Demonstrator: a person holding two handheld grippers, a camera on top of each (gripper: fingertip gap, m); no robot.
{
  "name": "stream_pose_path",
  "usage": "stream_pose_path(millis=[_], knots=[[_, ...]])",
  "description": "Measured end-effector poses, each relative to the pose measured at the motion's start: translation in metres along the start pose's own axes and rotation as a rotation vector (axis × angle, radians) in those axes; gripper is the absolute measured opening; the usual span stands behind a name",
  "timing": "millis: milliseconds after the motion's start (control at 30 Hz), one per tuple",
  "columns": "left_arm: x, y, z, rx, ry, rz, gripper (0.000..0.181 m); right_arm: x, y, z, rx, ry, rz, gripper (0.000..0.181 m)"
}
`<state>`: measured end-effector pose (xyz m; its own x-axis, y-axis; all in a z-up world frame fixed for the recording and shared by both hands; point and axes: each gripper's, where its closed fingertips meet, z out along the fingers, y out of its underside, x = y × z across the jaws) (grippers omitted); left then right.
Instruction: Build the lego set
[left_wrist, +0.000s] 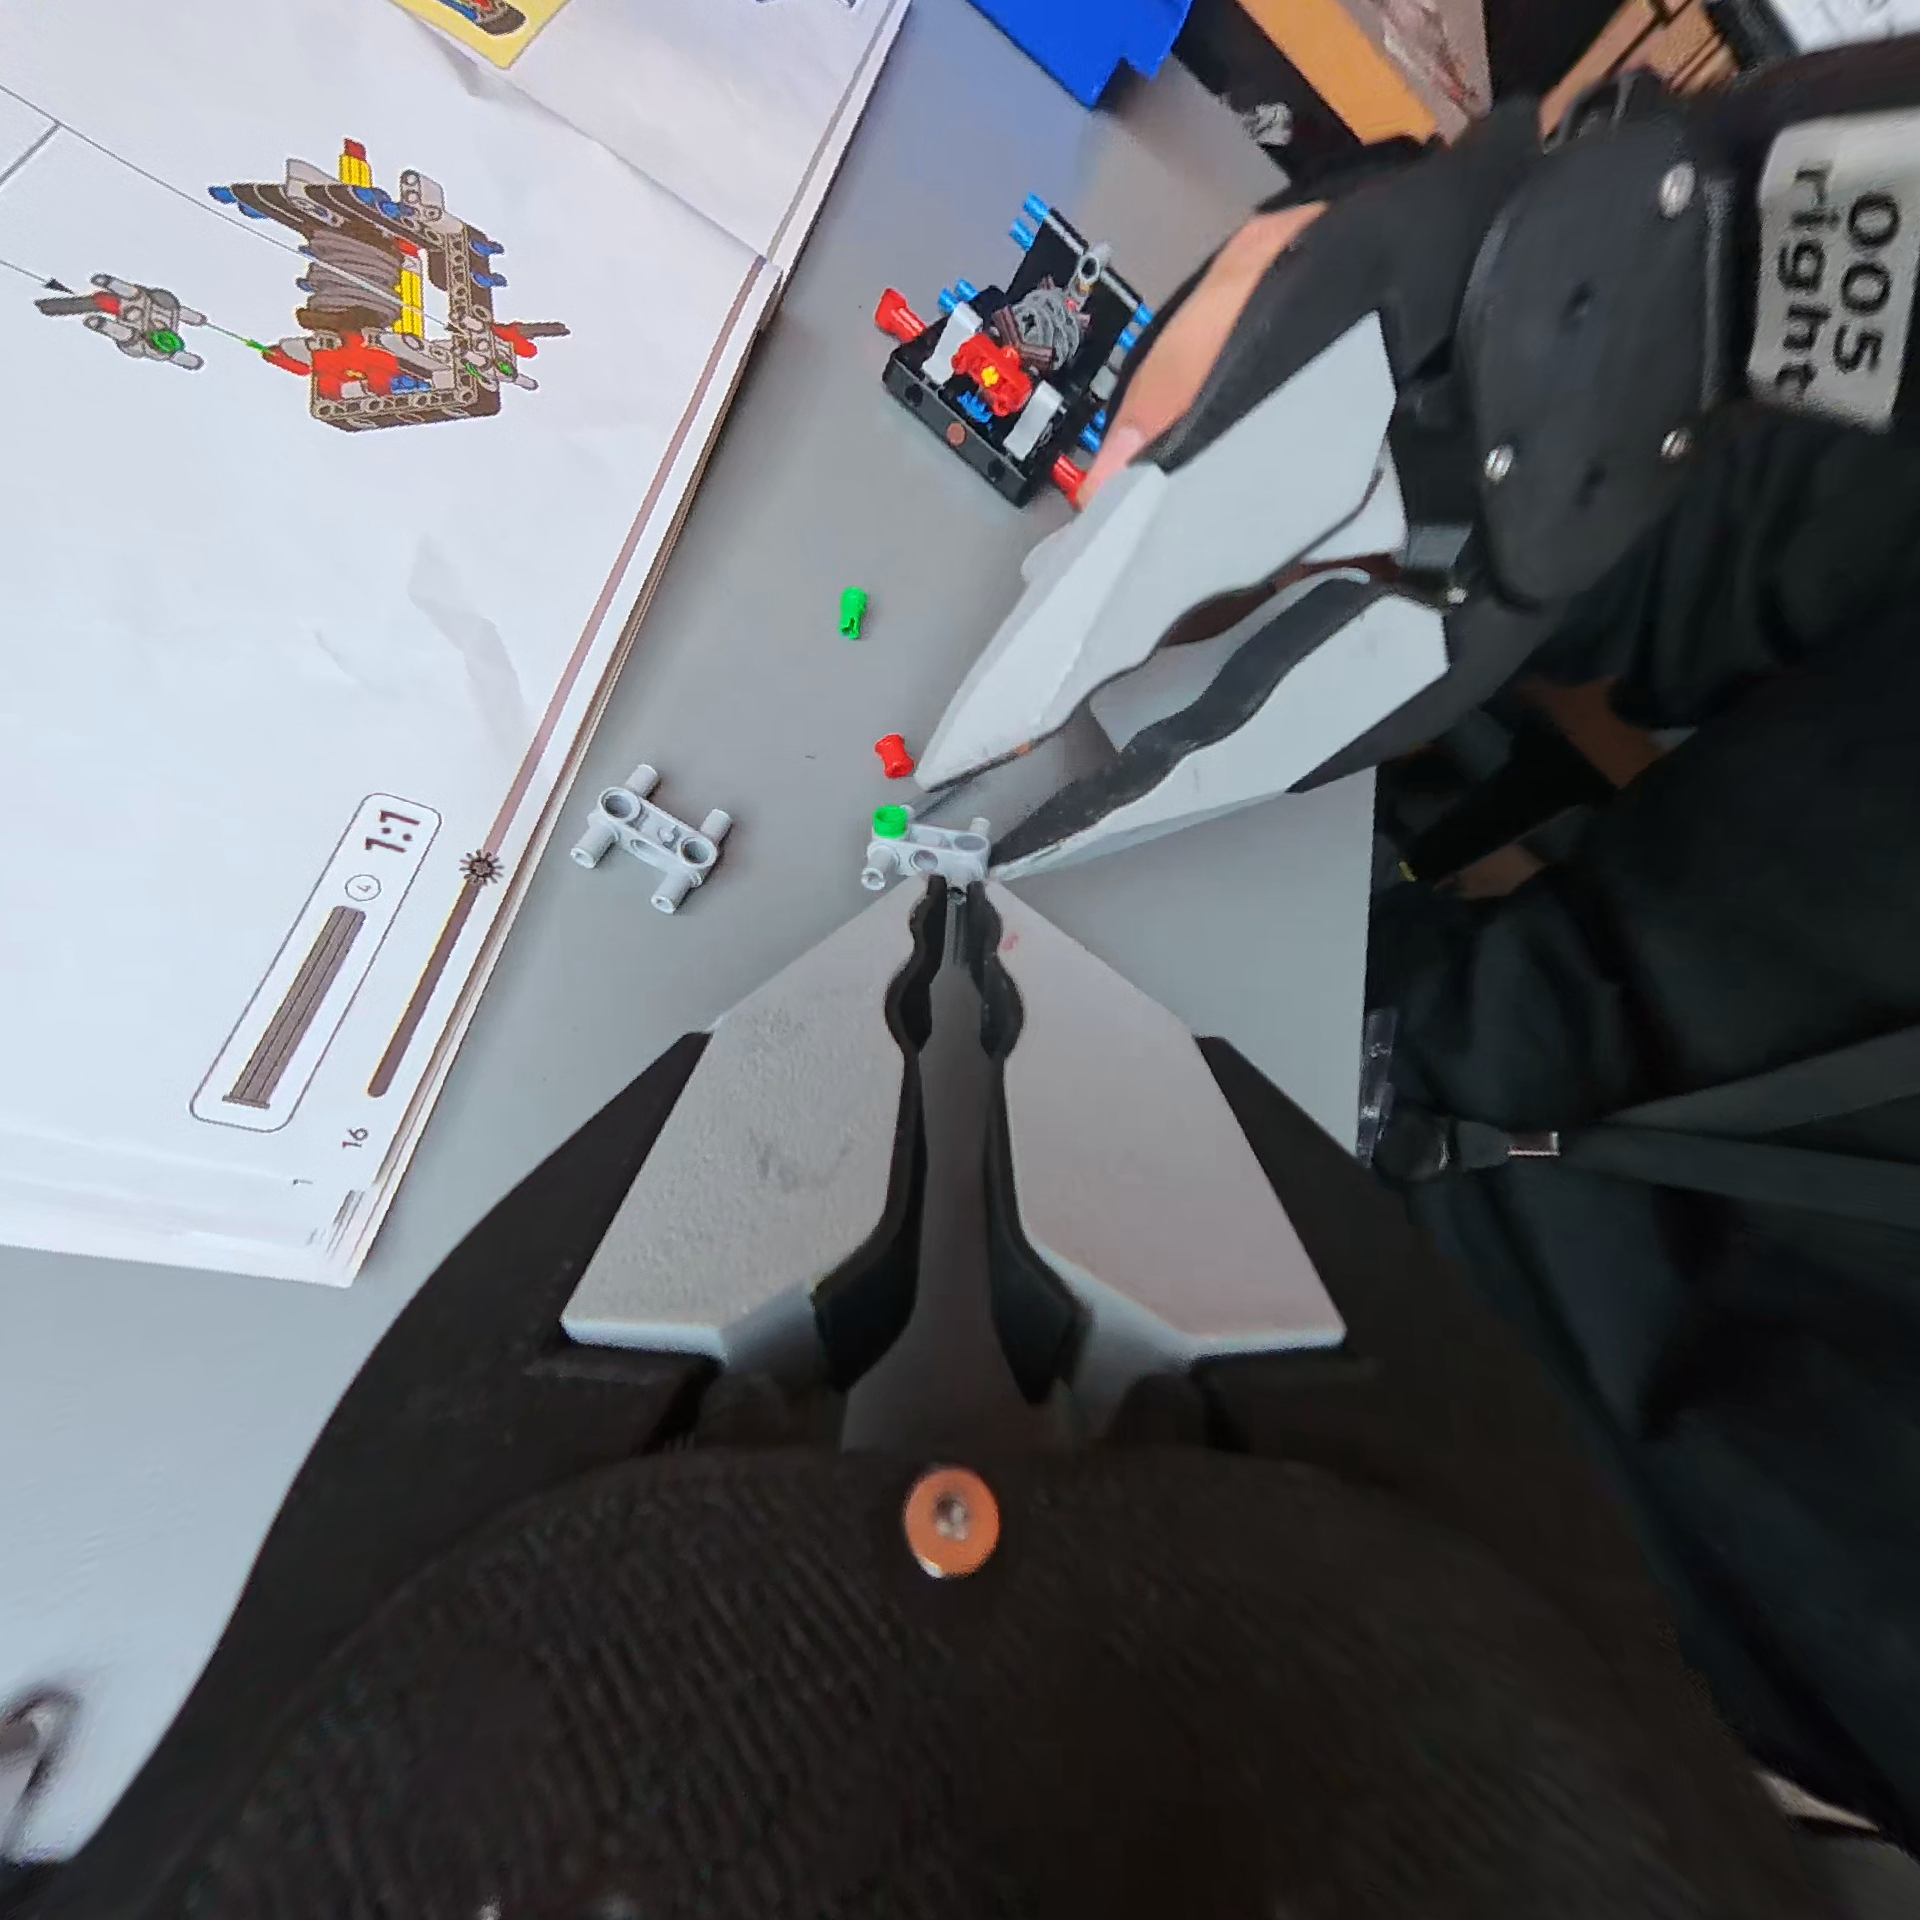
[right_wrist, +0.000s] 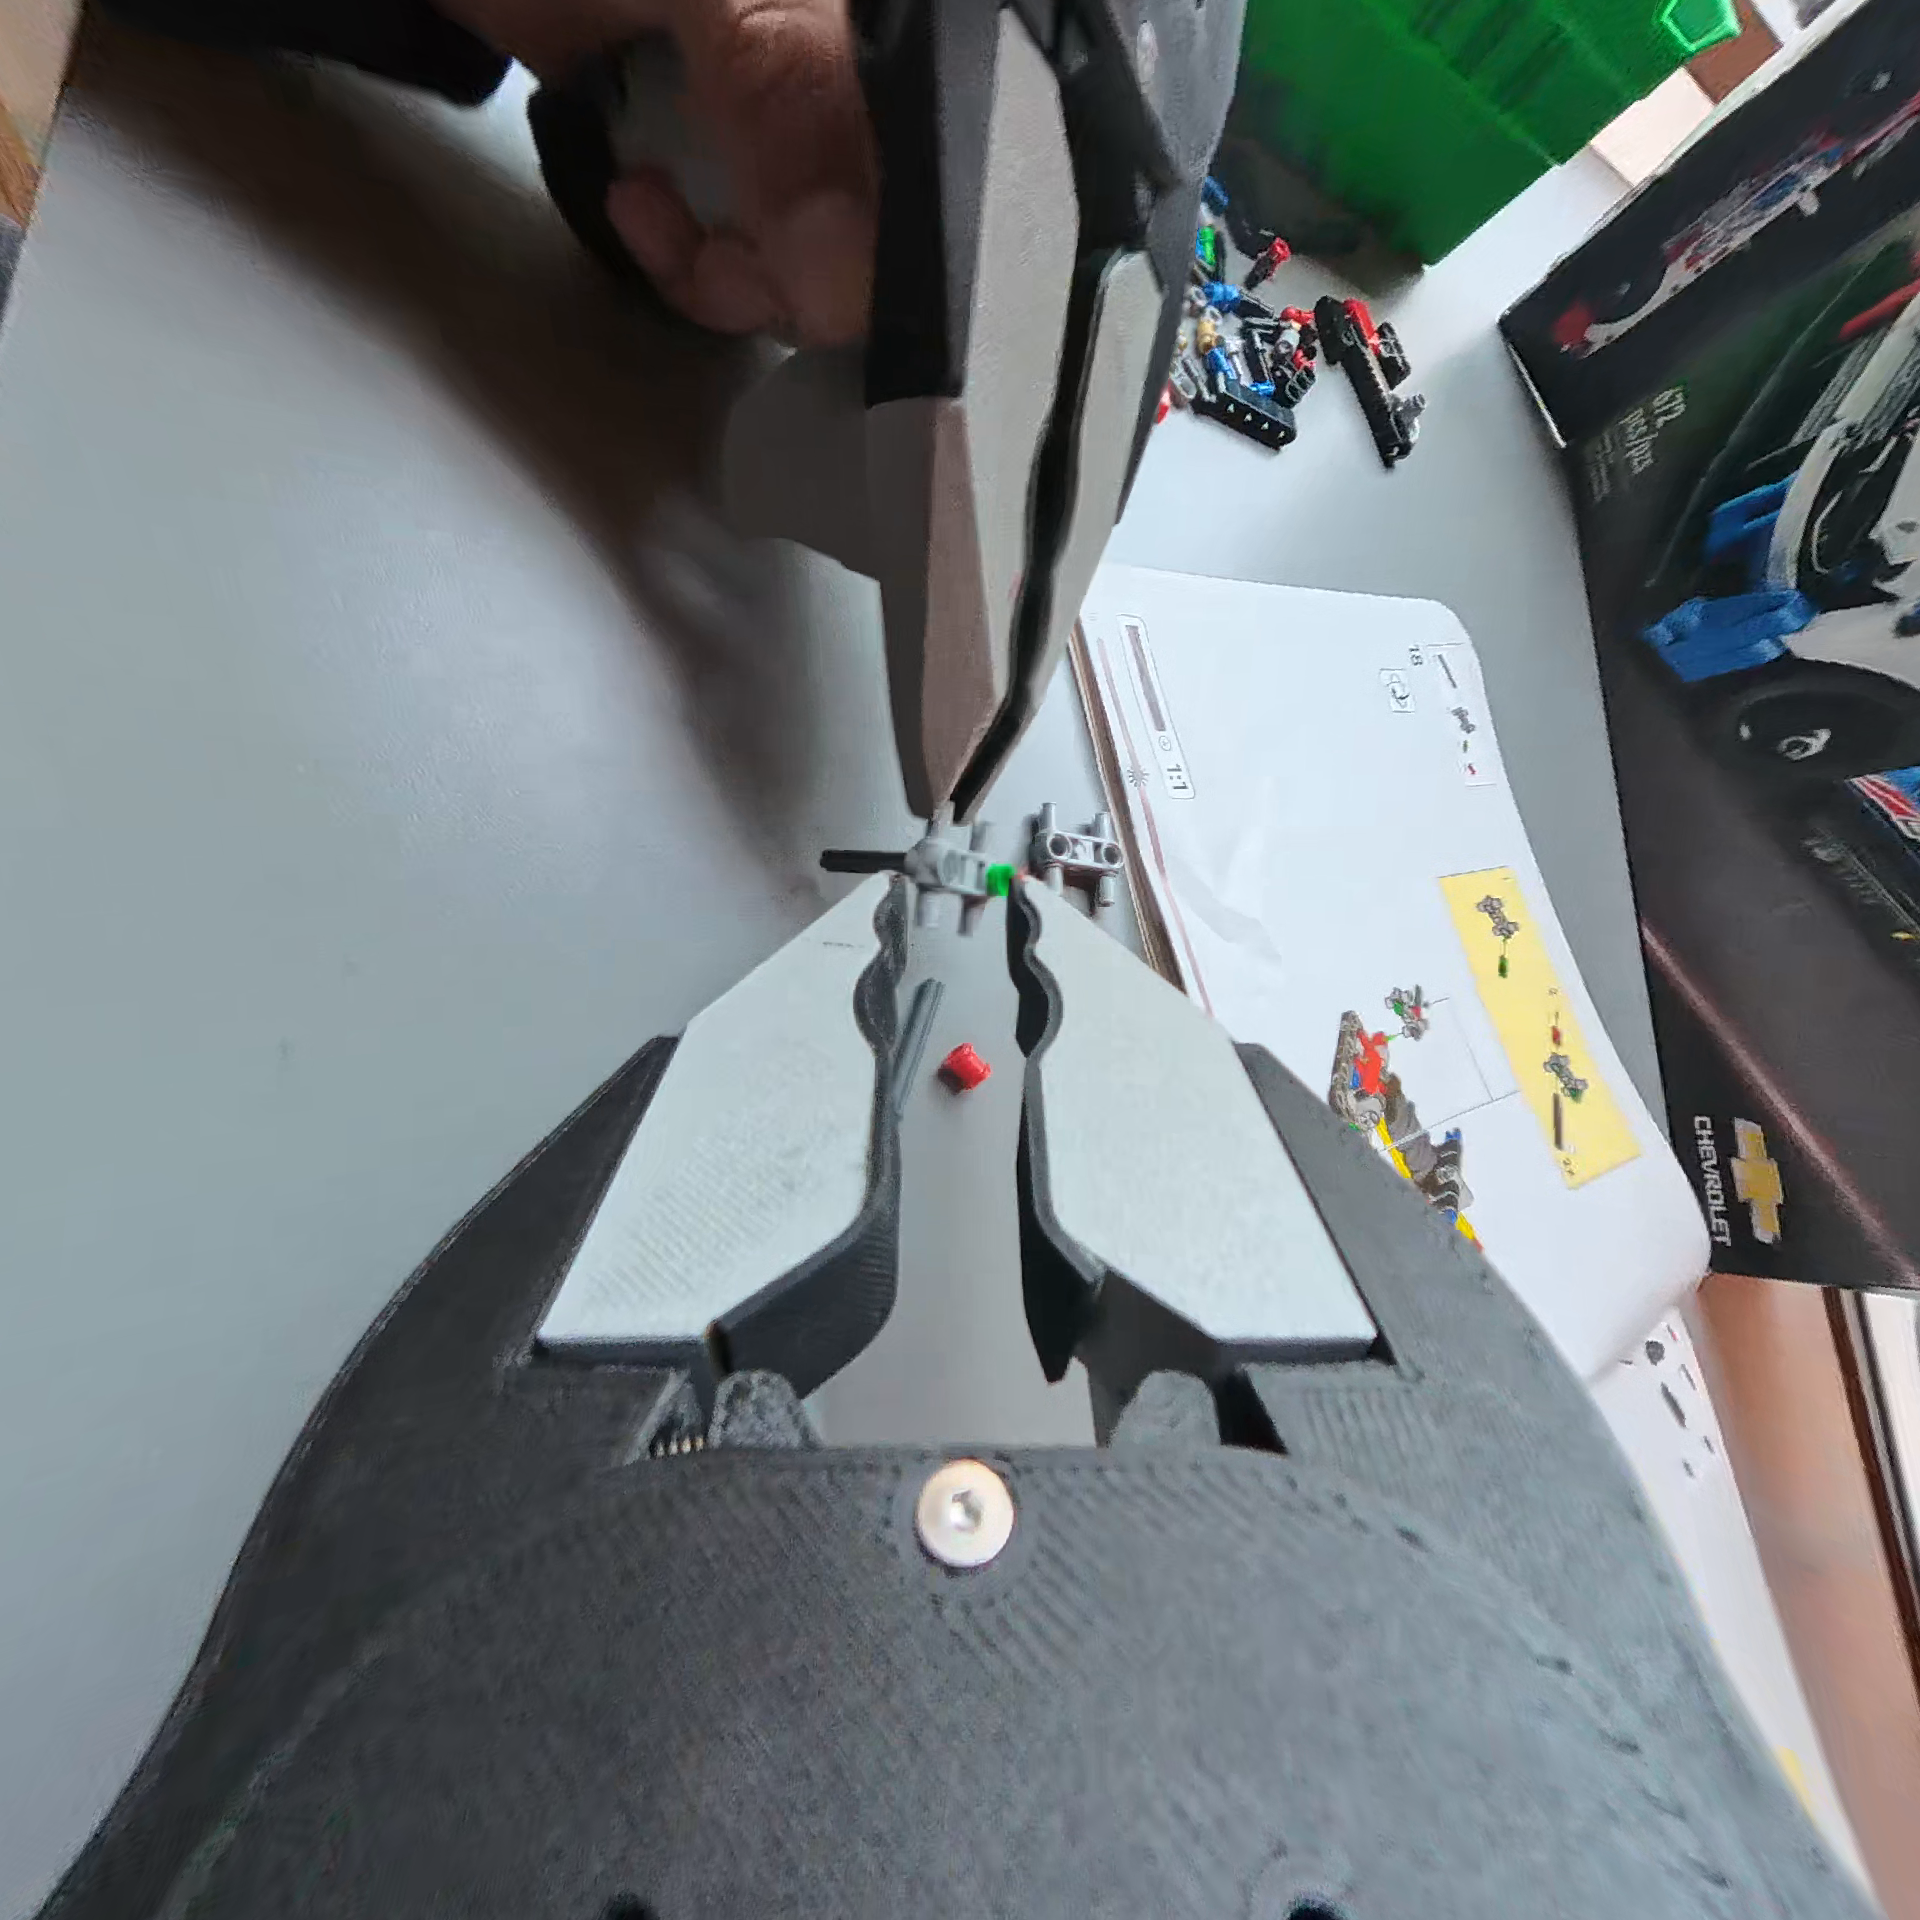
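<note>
Your left gripper (left_wrist: 951, 894) pinched shut on black rod, grey connector (left_wrist: 928, 847) with green peg (left_wrist: 886, 822) riding its tip, held above table (left_wrist: 1195, 935). Your right gripper (right_wrist: 951, 899) part open, tips straddling connector, gripping nothing. Rod axis runs across right fingers. Red peg (left_wrist: 891, 755) lies just beside.

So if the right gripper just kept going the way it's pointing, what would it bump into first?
Probably the grey connector piece held by the left gripper, right at the right gripper tips. Just beyond lies a second grey connector, though depth is hard to judge.
</note>
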<state>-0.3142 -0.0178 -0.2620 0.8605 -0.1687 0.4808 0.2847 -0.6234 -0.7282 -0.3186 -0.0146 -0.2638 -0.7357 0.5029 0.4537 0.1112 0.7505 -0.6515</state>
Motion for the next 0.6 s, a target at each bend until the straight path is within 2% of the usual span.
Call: stream_pose_path(millis=[200, 600], knots=[[0.005, -0.007, -0.005, 0.040, 0.023, -0.051, 0.002, -0.004, 0.004, 0.001, -0.001, 0.003, -0.023, 0.002], [-0.007, -0.001, -0.002, 0.033, -0.029, -0.048, 0.002, -0.006, 0.020, 0.009, -0.036, -0.081, 0.103, 0.002]])
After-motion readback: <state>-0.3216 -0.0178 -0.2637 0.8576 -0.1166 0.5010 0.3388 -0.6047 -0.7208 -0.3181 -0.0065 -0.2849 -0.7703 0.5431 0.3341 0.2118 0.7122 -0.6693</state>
